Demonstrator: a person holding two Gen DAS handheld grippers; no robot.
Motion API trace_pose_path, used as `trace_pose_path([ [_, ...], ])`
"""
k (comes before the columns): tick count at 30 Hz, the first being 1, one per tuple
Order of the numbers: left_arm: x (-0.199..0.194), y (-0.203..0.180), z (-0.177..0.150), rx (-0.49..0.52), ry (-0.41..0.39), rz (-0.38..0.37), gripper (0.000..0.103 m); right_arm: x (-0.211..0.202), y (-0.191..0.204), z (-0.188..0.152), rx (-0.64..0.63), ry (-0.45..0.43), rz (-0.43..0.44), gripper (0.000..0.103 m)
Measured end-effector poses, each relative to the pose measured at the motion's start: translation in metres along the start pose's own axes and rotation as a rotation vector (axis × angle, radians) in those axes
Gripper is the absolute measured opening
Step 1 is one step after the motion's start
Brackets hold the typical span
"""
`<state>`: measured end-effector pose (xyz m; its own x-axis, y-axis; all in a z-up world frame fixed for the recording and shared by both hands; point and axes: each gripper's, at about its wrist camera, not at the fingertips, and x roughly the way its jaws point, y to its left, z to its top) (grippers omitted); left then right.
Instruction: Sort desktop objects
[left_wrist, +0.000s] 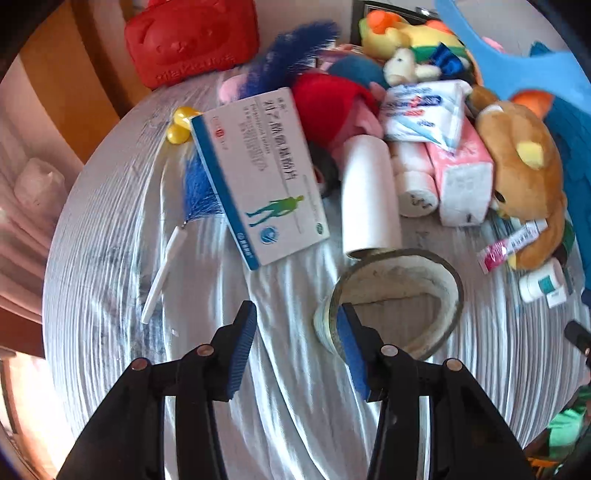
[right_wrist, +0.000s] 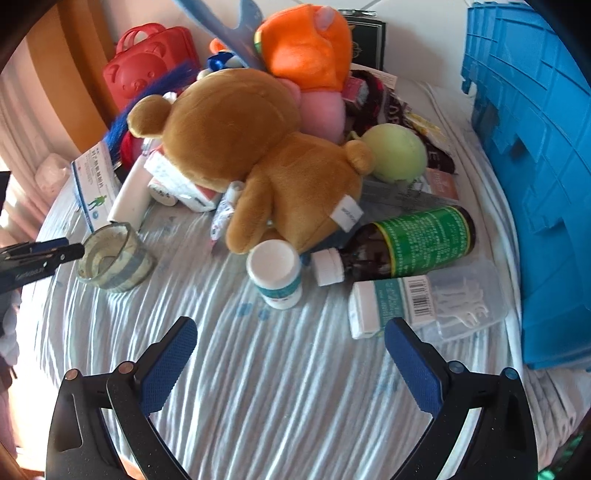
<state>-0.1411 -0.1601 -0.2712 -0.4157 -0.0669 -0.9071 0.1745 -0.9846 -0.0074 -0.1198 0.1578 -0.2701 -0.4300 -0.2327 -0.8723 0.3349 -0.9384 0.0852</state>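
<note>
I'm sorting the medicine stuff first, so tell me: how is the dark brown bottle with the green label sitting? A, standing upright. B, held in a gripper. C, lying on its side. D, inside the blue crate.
C: the brown bottle lies on its side on the striped cloth, white cap pointing toward the small white jar, and no gripper touches it.

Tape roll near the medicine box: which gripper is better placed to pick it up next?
Left. The left gripper is open right at the tape roll, one finger against its rim. The right gripper is open over bare cloth, nearer the white pill bottle.
</note>
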Motion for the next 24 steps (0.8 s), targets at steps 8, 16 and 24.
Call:
trace_pose_path([
  [8, 0.006, 0.039, 0.024, -0.131, -0.100, -0.084, 0.045, 0.013, 0.048, -0.003, -0.086, 0.033, 0.023, 0.103],
  [16, -0.026, 0.023, -0.017, -0.102, -0.017, -0.142, 0.045, 0.025, 0.083, -0.005, -0.090, 0.024, 0.020, 0.103],
  [24, -0.026, -0.038, -0.053, -0.251, -0.028, -0.038, 0.054, 0.008, 0.052, 0.002, -0.072, -0.016, -0.014, 0.103],
])
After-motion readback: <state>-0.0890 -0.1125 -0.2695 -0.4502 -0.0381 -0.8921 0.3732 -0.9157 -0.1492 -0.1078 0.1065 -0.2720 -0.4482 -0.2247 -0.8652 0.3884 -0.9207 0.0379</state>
